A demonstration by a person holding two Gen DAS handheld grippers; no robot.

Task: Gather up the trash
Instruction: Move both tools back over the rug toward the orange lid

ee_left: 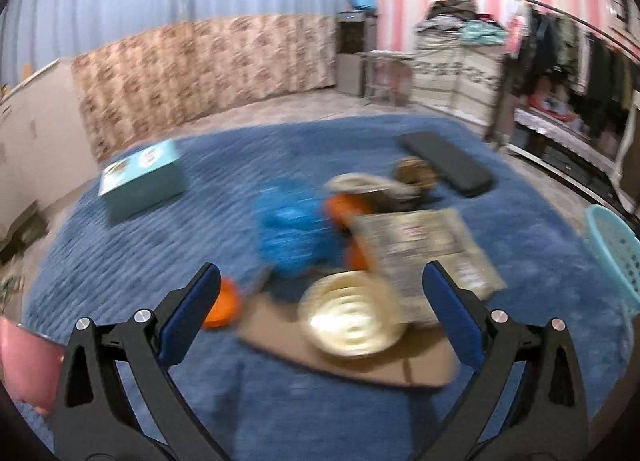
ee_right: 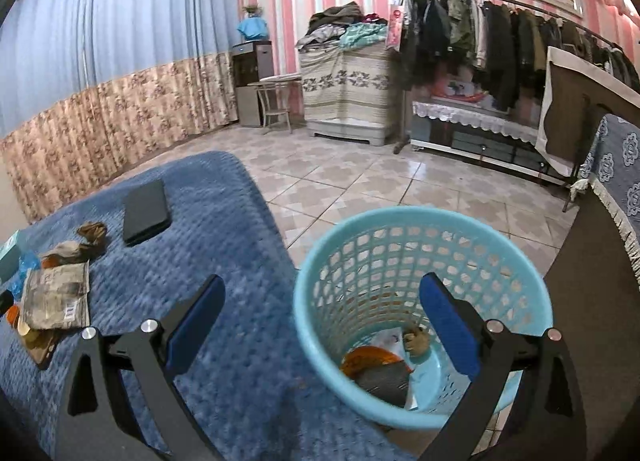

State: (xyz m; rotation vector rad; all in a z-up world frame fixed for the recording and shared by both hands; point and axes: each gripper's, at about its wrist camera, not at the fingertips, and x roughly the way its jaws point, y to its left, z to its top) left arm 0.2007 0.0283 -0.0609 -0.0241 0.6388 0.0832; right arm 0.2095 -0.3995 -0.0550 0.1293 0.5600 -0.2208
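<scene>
A pile of trash lies on a blue blanket (ee_left: 168, 229). The left wrist view is blurred. It shows a pale round dish (ee_left: 352, 317) on a cardboard sheet (ee_left: 360, 361), a blue plastic bag (ee_left: 290, 229), a grey printed packet (ee_left: 424, 249), orange peel (ee_left: 224, 305) and brown scraps (ee_left: 414, 171). My left gripper (ee_left: 320, 285) is open and empty just above the dish. My right gripper (ee_right: 320, 297) is open and empty over a light blue basket (ee_right: 424, 229), which holds trash (ee_right: 376, 365). The packet (ee_right: 56, 293) and scraps (ee_right: 92, 233) show at the left of the right wrist view.
A teal box (ee_left: 140, 177) and a flat black case (ee_left: 444, 161) lie on the blanket; the case (ee_right: 146, 211) also shows in the right wrist view. The basket (ee_left: 616, 253) stands at the blanket's right edge. A clothes rack (ee_right: 500, 37) and cabinet (ee_right: 348, 89) line the far wall.
</scene>
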